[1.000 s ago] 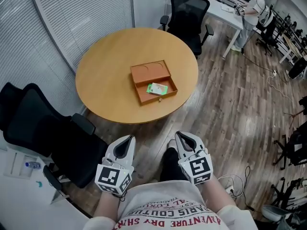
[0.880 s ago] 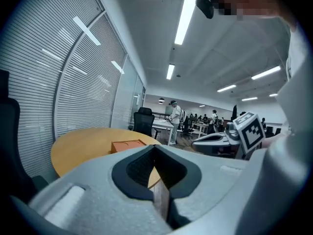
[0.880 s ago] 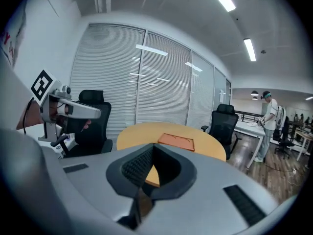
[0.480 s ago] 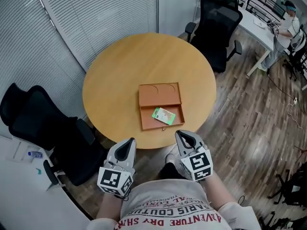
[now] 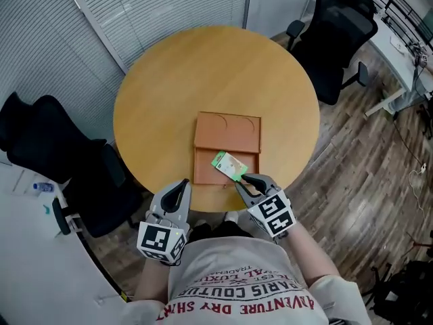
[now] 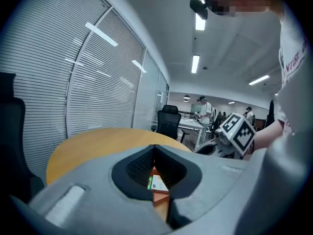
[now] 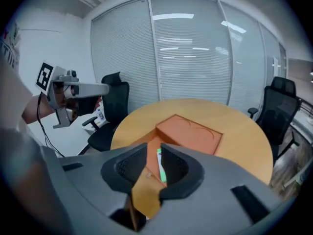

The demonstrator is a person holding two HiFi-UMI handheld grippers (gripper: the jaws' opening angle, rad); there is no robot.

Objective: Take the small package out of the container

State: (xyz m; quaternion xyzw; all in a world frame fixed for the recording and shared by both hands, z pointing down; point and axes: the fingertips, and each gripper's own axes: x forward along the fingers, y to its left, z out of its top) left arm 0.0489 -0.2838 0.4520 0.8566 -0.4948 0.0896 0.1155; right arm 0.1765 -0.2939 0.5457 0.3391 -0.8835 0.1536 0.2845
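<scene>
Right tool (image 5: 243, 183) brought up to the near rim of the box (image 5: 227, 133), jaws just parting, empty; left tool (image 5: 181, 187) shut at the table (image 5: 162, 80) edge. Small package (image 5: 229, 166) lying in the box, now within reach.

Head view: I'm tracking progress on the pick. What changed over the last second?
The person closed in on the round wooden table. The right gripper reached forward to the open orange-brown box, jaws opening just short of the small green-and-white package, gripping nothing. The left gripper stayed back, shut; the package stayed in the box.
</scene>
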